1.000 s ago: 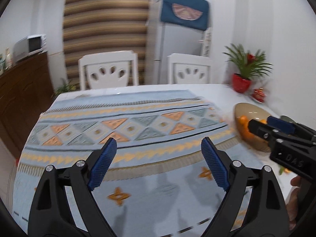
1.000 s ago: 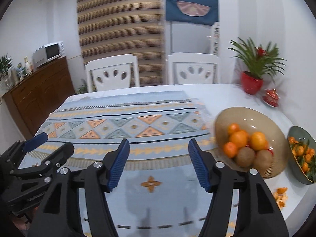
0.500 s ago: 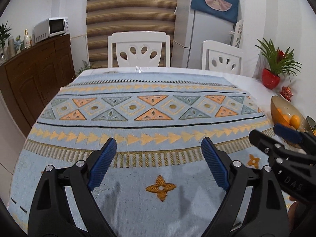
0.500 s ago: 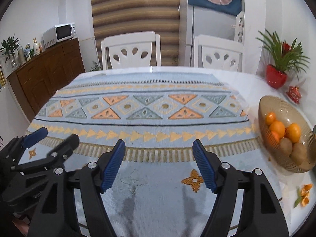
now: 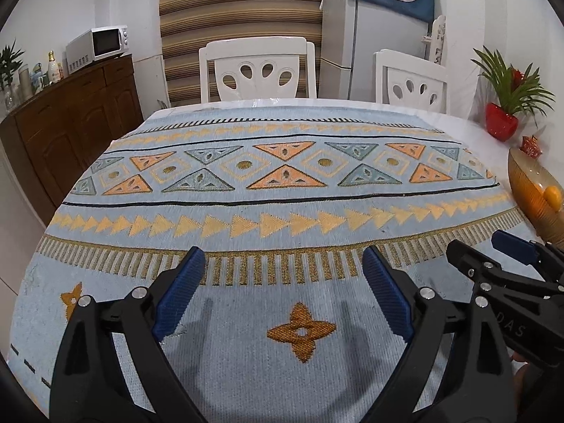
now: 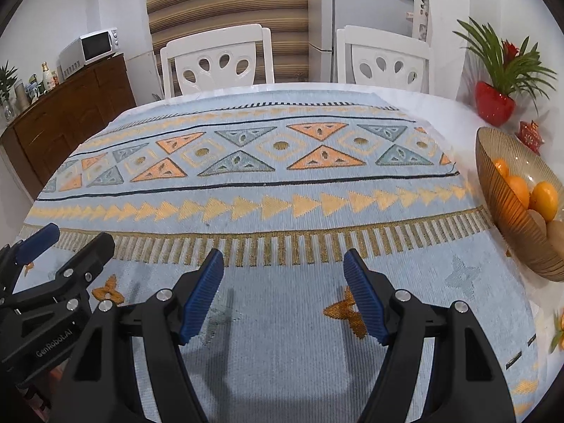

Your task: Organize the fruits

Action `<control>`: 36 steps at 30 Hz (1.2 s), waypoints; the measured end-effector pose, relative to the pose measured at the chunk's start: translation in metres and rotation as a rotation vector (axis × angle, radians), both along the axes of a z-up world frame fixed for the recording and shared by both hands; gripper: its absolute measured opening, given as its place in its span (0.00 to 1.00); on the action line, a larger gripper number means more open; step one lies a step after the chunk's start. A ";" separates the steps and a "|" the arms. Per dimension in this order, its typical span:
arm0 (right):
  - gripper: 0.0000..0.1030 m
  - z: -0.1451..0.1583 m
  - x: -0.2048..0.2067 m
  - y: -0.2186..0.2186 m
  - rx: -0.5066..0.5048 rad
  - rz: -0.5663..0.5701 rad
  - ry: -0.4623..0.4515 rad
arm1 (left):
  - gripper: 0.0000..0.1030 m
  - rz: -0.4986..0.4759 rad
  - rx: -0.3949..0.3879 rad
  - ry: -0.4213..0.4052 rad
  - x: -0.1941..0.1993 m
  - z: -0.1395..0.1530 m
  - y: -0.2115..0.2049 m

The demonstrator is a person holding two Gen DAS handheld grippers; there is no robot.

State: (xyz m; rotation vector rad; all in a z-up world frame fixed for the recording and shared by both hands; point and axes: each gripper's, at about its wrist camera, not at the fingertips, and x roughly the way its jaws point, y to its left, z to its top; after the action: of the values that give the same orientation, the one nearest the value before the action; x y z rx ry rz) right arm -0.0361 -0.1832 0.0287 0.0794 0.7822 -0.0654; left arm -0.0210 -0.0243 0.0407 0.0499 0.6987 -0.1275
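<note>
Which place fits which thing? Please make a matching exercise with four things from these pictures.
Things:
1. microwave
2. oranges
3. plant
4. right gripper

Places:
A. in the bowl
B. on the brown cabinet
C. open above the cloth
D. in a red pot, far right

Pairs: 1-B, 2-A, 3-D, 4-C

Walls: white | Blind (image 5: pixel 240 3): brown-striped | Chairs: two white chairs (image 5: pixel 259 70) behind table | Sideboard (image 5: pixel 67 130): dark wood, left wall, microwave (image 5: pixel 98 47) on top | Refrigerator (image 5: pixel 384 49): far right
</note>
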 end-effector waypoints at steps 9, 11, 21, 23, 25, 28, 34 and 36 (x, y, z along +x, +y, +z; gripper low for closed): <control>0.75 0.001 -0.004 0.008 -0.061 -0.004 -0.038 | 0.93 0.036 -0.024 0.033 0.005 -0.005 0.006; 0.76 0.001 -0.004 0.009 -0.063 -0.001 -0.038 | 0.93 0.046 -0.029 0.037 0.006 -0.005 0.008; 0.80 -0.002 -0.001 0.005 -0.050 -0.012 -0.020 | 0.97 0.068 -0.015 0.053 0.008 -0.007 0.008; 0.81 -0.002 -0.001 0.005 -0.048 -0.011 -0.019 | 0.97 0.071 -0.014 0.057 0.009 -0.008 0.008; 0.82 -0.002 -0.001 0.005 -0.049 -0.012 -0.019 | 0.97 0.074 -0.012 0.060 0.009 -0.008 0.008; 0.82 -0.002 -0.001 0.005 -0.050 -0.011 -0.018 | 0.97 0.078 -0.011 0.064 0.009 -0.008 0.009; 0.85 -0.002 -0.001 0.004 -0.055 -0.014 -0.017 | 0.97 0.086 -0.007 0.075 0.011 -0.010 0.008; 0.85 -0.002 0.000 0.004 -0.054 -0.014 -0.016 | 0.97 0.087 -0.007 0.075 0.010 -0.010 0.008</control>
State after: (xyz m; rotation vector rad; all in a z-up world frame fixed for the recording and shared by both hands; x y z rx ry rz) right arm -0.0365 -0.1791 0.0264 0.0339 0.7640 -0.0991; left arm -0.0105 -0.0160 0.0312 0.0084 0.7744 -0.0483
